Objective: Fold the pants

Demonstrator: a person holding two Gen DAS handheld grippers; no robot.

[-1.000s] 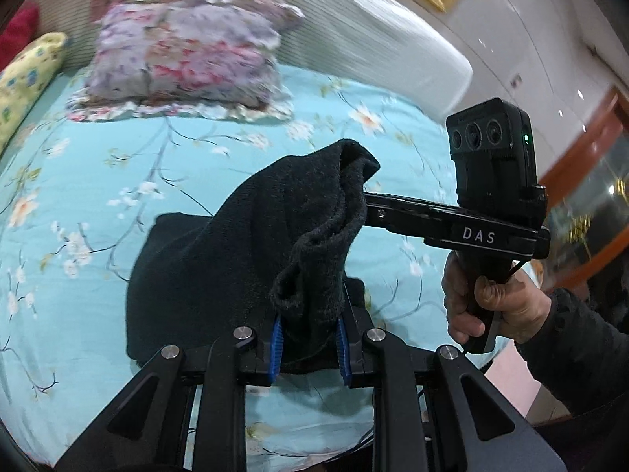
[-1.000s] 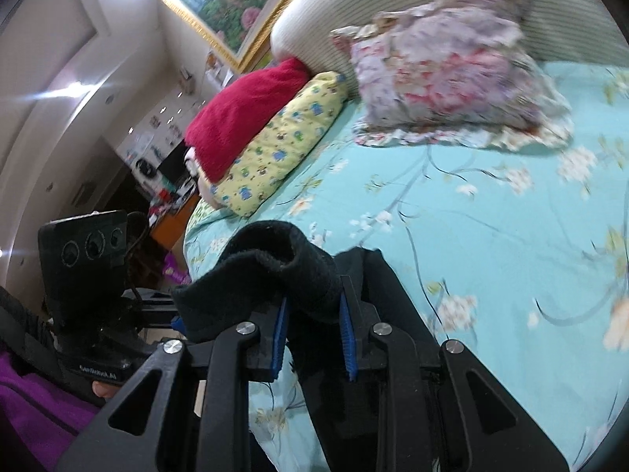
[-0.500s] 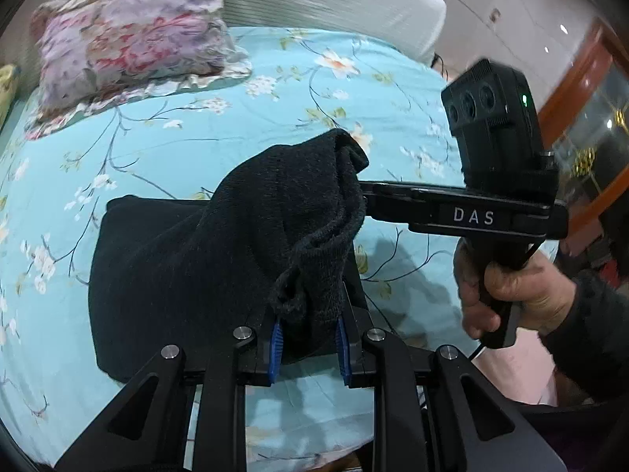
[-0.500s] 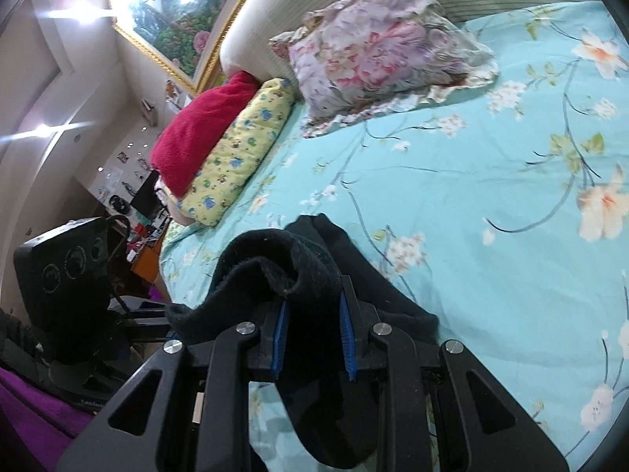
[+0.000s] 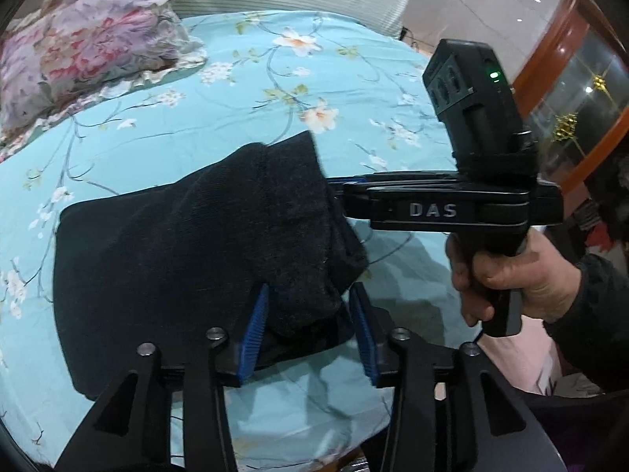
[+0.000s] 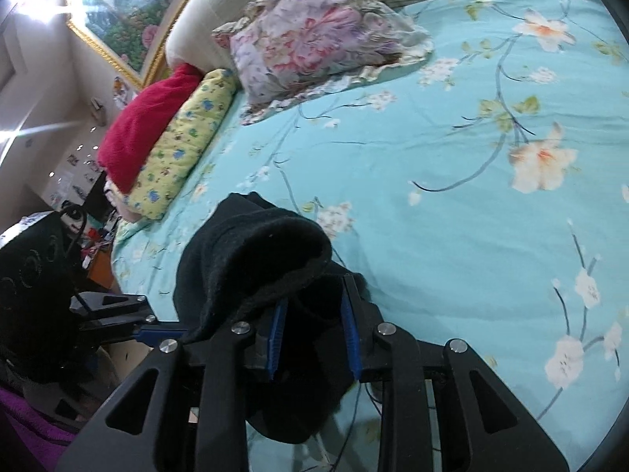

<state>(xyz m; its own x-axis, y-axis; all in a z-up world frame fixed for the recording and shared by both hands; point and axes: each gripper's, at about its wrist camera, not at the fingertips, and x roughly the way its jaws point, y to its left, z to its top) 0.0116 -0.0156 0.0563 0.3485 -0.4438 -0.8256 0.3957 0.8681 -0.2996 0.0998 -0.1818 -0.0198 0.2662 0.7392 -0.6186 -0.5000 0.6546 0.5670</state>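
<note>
The dark knit pants lie folded on the teal floral bedsheet, their near edge raised. My left gripper has its jaws spread wide around the near fold, with gaps beside the blue pads. The right gripper's arm reaches into the cloth's right edge. In the right wrist view the pants bunch over my right gripper. Its jaws stand somewhat apart with cloth between the pads.
A floral pillow lies at the head of the bed, also seen in the right wrist view. A yellow pillow and a red one lie beside it. The bed's near edge is just below the grippers.
Both grippers' jaws have opened wider than a second ago. The raised fold of pants has come down and forward over the lower layer. Both grippers moved toward the bed's head.
</note>
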